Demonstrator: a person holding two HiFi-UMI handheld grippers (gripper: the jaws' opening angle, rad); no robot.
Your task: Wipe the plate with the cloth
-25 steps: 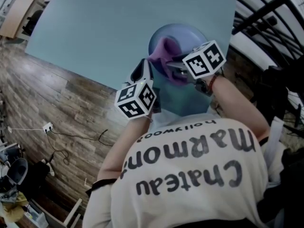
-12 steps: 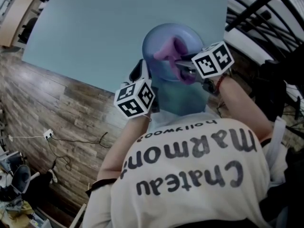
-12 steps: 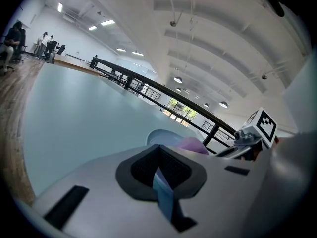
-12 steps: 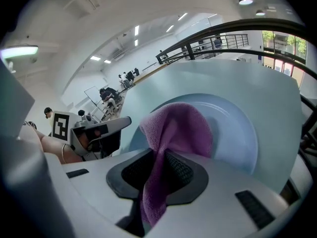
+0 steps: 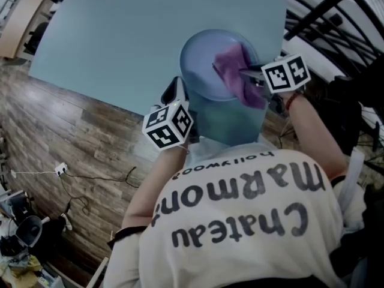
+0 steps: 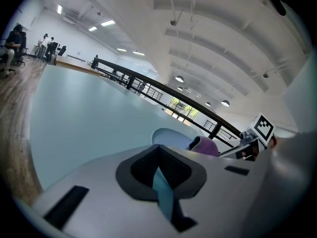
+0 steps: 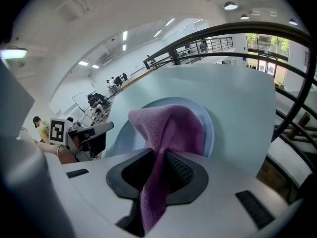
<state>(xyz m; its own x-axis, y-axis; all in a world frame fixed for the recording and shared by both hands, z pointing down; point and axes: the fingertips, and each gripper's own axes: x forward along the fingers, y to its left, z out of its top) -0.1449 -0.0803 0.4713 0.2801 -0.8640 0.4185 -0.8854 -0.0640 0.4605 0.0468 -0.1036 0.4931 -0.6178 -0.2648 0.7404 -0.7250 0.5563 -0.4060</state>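
Your left gripper (image 6: 161,176) sits at the plate's (image 5: 201,65) near-left rim, jaws clamped on that rim. Your right gripper (image 7: 156,171) is at the plate's right edge, pinching the cloth (image 5: 235,75). The cloth is spread over the plate's right half.

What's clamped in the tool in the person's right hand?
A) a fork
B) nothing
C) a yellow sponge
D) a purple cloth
D: the right gripper has its jaws closed on a purple cloth, which drapes forward onto the plate.
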